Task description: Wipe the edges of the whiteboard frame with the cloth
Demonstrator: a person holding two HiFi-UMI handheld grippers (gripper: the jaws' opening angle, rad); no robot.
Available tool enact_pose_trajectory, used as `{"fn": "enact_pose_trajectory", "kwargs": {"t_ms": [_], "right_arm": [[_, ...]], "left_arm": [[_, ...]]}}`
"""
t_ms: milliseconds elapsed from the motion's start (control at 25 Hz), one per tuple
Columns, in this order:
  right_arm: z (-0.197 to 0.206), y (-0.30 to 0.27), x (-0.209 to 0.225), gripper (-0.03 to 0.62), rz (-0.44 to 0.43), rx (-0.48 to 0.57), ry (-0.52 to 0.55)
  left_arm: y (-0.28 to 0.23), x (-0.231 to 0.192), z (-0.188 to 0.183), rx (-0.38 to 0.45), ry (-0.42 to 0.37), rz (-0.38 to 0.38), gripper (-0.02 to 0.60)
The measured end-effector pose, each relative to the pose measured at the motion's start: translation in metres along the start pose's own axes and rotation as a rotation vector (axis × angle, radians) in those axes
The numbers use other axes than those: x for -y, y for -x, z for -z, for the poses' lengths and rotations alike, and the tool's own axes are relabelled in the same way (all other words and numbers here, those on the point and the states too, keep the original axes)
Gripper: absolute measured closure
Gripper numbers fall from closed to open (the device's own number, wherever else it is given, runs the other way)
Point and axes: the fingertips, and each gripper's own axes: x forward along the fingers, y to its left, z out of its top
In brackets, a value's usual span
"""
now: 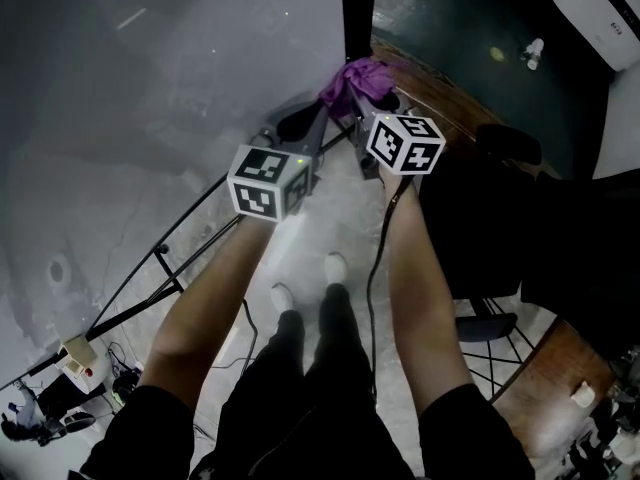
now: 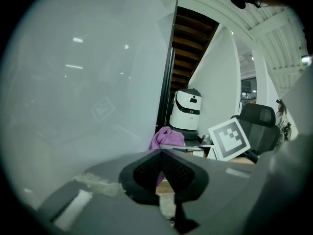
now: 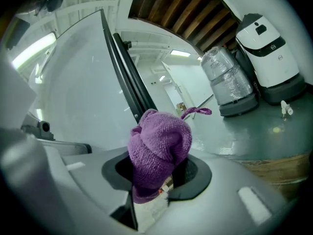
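Observation:
The whiteboard [image 1: 150,98] fills the left of the head view, with its black frame edge [image 1: 352,8] running upright at the top middle. A purple cloth [image 1: 352,80] is bunched against the foot of that edge. My right gripper [image 1: 368,108] is shut on the cloth [image 3: 159,146], close beside the black frame [image 3: 129,77]. My left gripper [image 1: 297,123] sits just left of it, in front of the board face. Its pads [image 2: 146,168] meet with nothing between them. From there the cloth [image 2: 166,138] shows just ahead, beside the frame [image 2: 168,72].
The board's black stand bars [image 1: 170,268] run along the floor at lower left. A black office chair [image 1: 500,148] stands to the right, a wooden platform [image 1: 440,93] behind it. A white machine [image 3: 269,48] and a wrapped dispenser [image 3: 230,82] stand beyond the frame.

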Motion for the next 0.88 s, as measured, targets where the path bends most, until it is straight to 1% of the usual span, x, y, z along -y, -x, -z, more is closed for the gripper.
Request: {"fn": "enact_pose_trajectory", "kwargs": {"t_ms": [160,440,640,880], "right_arm": [[0.027,-0.005,0.003,0.442,0.011,-0.049,-0.007],[0.041,-0.008,0.001,0.442,0.02,-0.062,-0.017],[0.059,-0.008,-0.013,0.442,-0.005,-0.112,0.025],[0.071,-0.008,-0.031,0.442,-0.031,-0.126,0.025]], "left_arm": [[0.004,-0.003,0.009,-0.008,0.003,-0.01,0.578],[0.019,-0.015,0.027,-0.022,0.029,-0.038,0.578],[0.026,-0.017,0.035,-0.026,0.039,-0.047,0.578],[0.038,-0.021,0.04,-0.027,0.046,-0.07,0.578]]}}
